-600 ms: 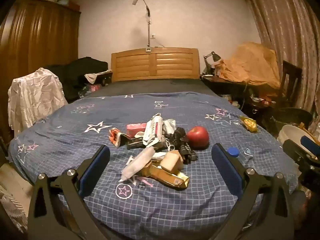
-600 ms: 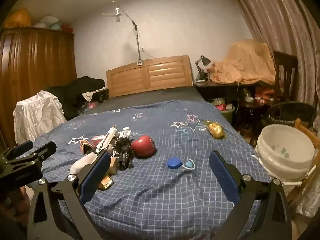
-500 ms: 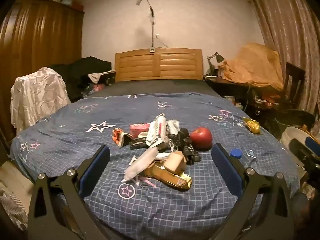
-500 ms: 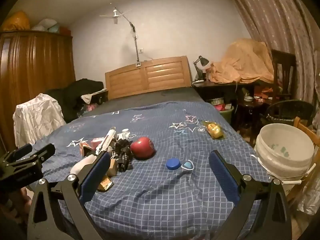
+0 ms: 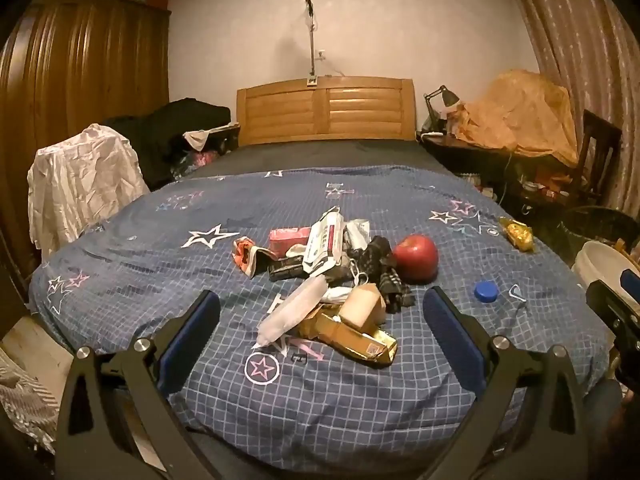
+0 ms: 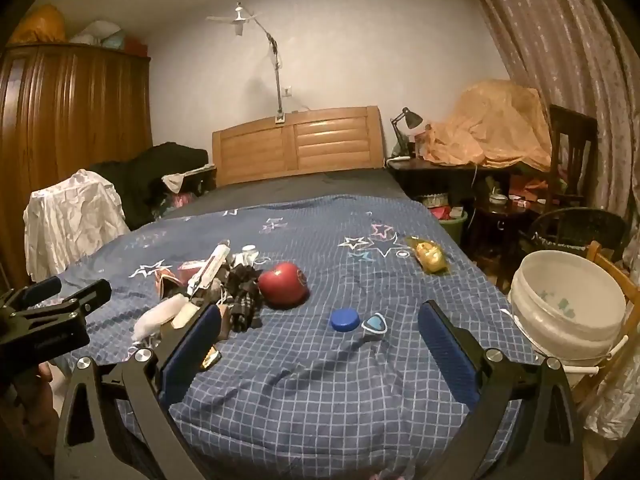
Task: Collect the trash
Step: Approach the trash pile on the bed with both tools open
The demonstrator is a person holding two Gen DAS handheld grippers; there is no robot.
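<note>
A heap of trash (image 5: 324,276) lies mid-bed on the blue star-print cover (image 5: 280,392): wrappers, a pink pack, a gold packet (image 5: 352,338), a clear bag, dark scraps. Beside it sit a red apple (image 5: 416,258), a blue bottle cap (image 5: 486,292) and a gold wrapper (image 5: 518,234). My left gripper (image 5: 320,332) hovers open before the heap, holding nothing. My right gripper (image 6: 320,338) is open and empty too, near the bed's foot, with the cap (image 6: 345,320) and apple (image 6: 285,284) just ahead. A white bucket (image 6: 568,312) stands right of the bed.
A wooden headboard (image 5: 324,110) closes the far end. A wardrobe (image 5: 80,80) and a white cloth-draped chair (image 5: 84,184) stand left. A cluttered desk with an orange cover (image 6: 488,132), a dark chair and a black basket (image 6: 580,228) crowd the right.
Both views have tipped slightly downward and edged a little closer to the bed. Nothing on the cover has moved, and both grippers stay open.
</note>
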